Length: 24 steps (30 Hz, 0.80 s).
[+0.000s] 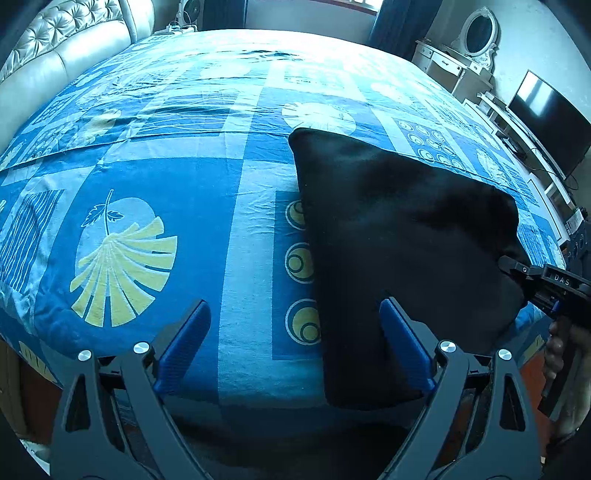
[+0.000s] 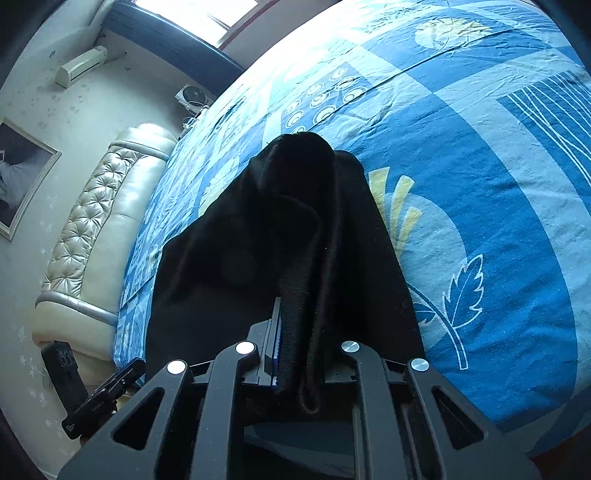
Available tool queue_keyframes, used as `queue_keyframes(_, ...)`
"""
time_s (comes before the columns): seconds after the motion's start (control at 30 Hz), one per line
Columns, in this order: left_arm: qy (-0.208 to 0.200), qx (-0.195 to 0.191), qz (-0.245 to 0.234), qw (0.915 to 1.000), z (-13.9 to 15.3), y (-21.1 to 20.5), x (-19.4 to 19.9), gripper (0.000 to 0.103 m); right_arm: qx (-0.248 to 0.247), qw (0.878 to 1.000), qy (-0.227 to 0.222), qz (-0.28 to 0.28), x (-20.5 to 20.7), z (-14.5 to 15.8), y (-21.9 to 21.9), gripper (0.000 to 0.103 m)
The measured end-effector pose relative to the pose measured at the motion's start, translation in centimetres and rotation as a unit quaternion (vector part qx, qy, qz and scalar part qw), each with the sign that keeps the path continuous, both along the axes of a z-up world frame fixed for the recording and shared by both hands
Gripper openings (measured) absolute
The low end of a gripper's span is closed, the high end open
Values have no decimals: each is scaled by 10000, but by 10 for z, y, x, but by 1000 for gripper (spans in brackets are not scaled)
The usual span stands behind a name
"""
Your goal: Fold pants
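The black pants [image 1: 399,229] lie folded in a broad slab on the right half of the blue patterned bed sheet [image 1: 147,184]. My left gripper [image 1: 295,332] hovers open over the bed's near edge. Its right blue pad [image 1: 402,332] stands in front of the pants' lower left part, and nothing is pinched. My right gripper [image 1: 517,267] comes in from the right and is shut on the pants' right edge. In the right wrist view the pants [image 2: 277,229] rise in a bunched ridge from the shut right gripper [image 2: 277,332], and a fold of cloth drapes over its fingers.
A cream tufted headboard [image 1: 66,48] runs along the bed's far left. A white dressing table with an oval mirror [image 1: 476,33] and a dark TV [image 1: 550,122] on a low white unit stand to the right. An air conditioner [image 2: 81,66] hangs on the wall.
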<state>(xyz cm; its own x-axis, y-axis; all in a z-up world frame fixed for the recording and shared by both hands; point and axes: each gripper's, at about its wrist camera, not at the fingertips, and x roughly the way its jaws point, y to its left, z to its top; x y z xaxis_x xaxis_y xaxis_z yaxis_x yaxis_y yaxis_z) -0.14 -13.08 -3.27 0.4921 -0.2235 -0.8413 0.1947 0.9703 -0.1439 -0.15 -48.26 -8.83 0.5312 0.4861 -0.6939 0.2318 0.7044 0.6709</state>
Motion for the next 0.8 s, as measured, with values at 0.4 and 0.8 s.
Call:
queue_keyframes(0.4,303,-1339,-577,9889,-3,27,6,93,23,9993,-106,-365,-28,27,-43,64)
queue_keyframes(0.8,1290,-2826,-606,9486,-52,20,22,92,789,9967,163,-90,-19,-18,-34,71)
